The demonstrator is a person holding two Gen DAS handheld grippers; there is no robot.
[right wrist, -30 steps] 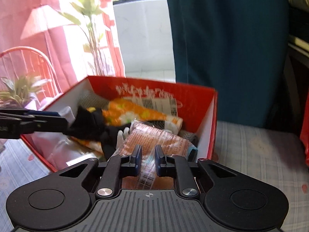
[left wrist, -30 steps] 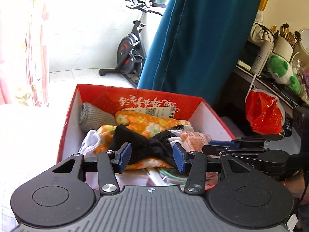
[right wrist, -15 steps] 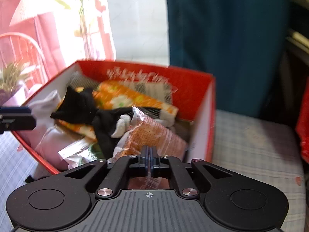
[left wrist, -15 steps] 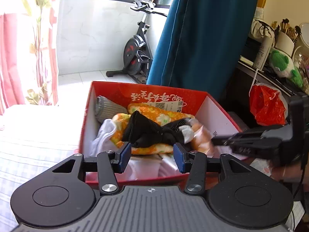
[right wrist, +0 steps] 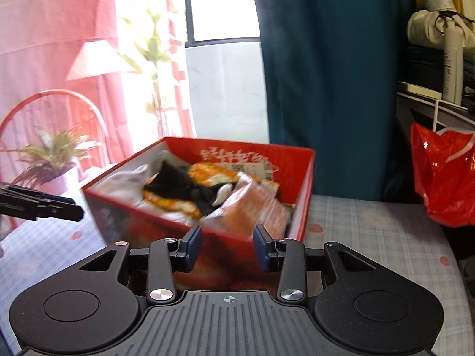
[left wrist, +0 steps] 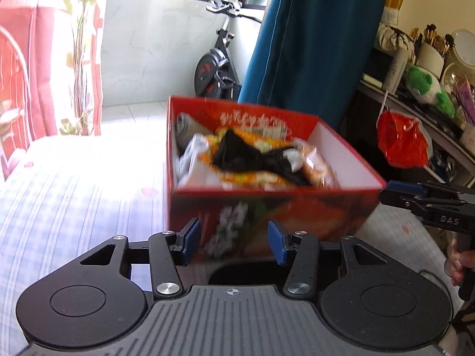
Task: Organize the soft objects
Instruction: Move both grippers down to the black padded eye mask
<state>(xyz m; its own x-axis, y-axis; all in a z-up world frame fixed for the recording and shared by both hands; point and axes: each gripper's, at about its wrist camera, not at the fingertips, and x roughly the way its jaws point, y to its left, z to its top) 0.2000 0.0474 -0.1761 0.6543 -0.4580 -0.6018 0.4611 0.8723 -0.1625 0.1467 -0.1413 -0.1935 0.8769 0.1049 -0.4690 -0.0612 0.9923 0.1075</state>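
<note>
The checked bed cover fills the lower left of your left wrist view, and a teal curtain hangs across the upper right. On the cover, in the middle of both frames, stands the red box, motion-blurred, with its near wall towards you. The soft things lie inside it: a black cloth draped over an orange flowered bundle, white fabric towards the box's left wall, a grey roll in its far left corner, and an orange plastic packet towards its right side. Your left claw sits at the bottom centre of its own view, short of the box's near wall; its jaws are opening and nothing is between the blue pads. Your right claw sits at the bottom centre of its view, just before the near wall below the packet; its jaws are opening too, spread moderately, with nothing between them. A red plastic bag hangs at the right edge of the right wrist view.
</note>
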